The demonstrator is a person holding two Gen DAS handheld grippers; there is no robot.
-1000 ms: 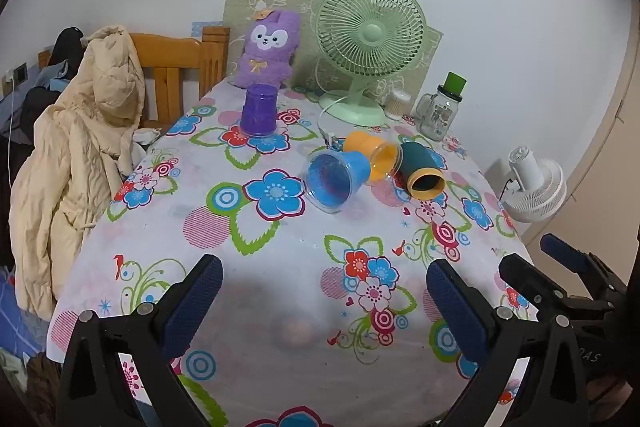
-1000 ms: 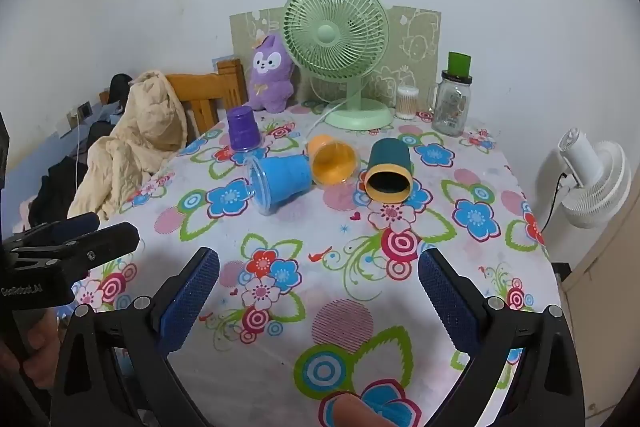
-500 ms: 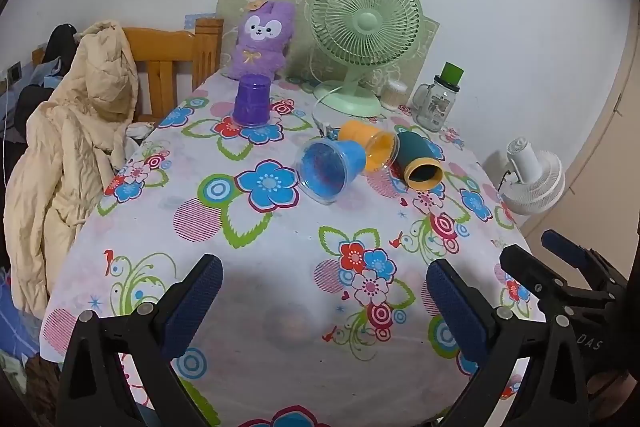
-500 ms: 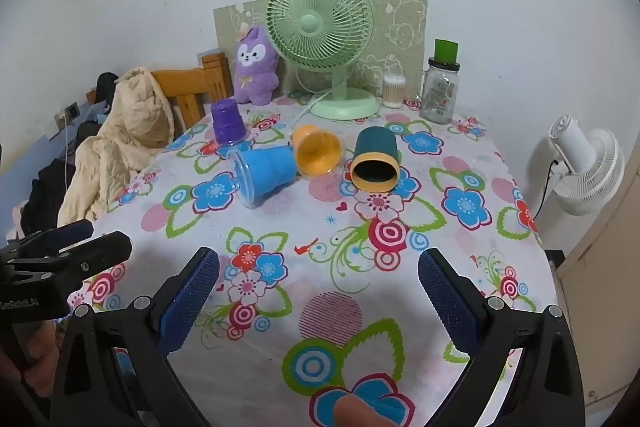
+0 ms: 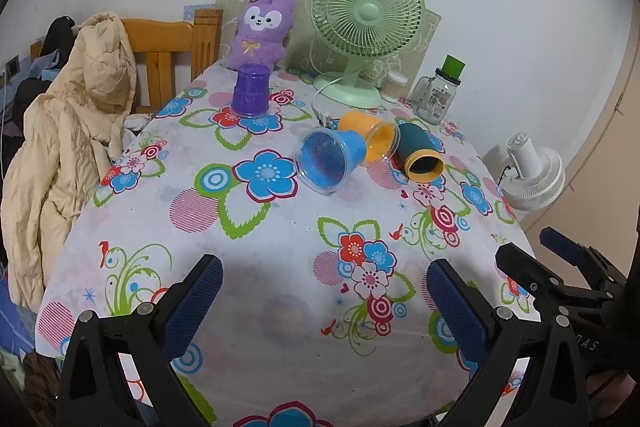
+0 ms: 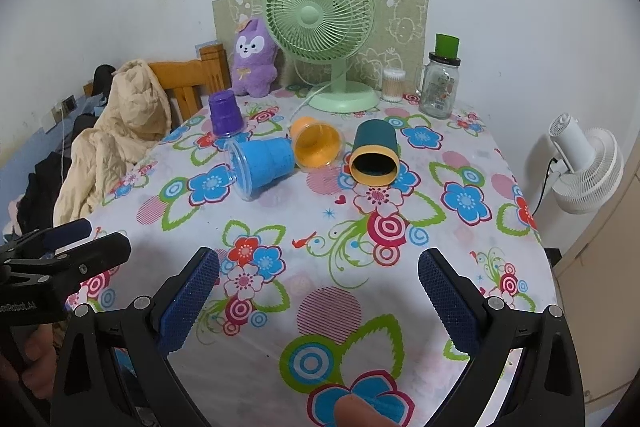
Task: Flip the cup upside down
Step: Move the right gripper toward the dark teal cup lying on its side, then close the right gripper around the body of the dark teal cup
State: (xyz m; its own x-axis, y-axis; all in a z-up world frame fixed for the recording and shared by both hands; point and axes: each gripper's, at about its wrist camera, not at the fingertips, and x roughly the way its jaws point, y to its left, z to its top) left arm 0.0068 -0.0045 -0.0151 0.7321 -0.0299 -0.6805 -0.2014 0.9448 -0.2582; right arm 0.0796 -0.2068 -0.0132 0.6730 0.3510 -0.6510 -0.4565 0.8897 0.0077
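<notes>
Jar (image 6: 439,83) label unreadable; chair (image 5: 168,47) mostly behind the draped coat (image 5: 72,131).

The cups are seen from nearer in both wrist views than a second ago. In the left view the blue cup (image 5: 330,162) has shifted from centre toward 12 o'clock. In the right view the green cup (image 6: 375,157) is now seen higher and the right gripper (image 6: 319,290) has been carried forward over the surface (image 6: 460,247).

White lettering on the black body of the left tongs (image 6: 60,267), seen at the right wrist view's left edge, partly cut off; reads roughly "Robot.AI". Right tongs (image 5: 560,267) body in left wrist view: inverted white letters, not legible. Glass jar (image 6: 439,87) label: unreadable.
</notes>
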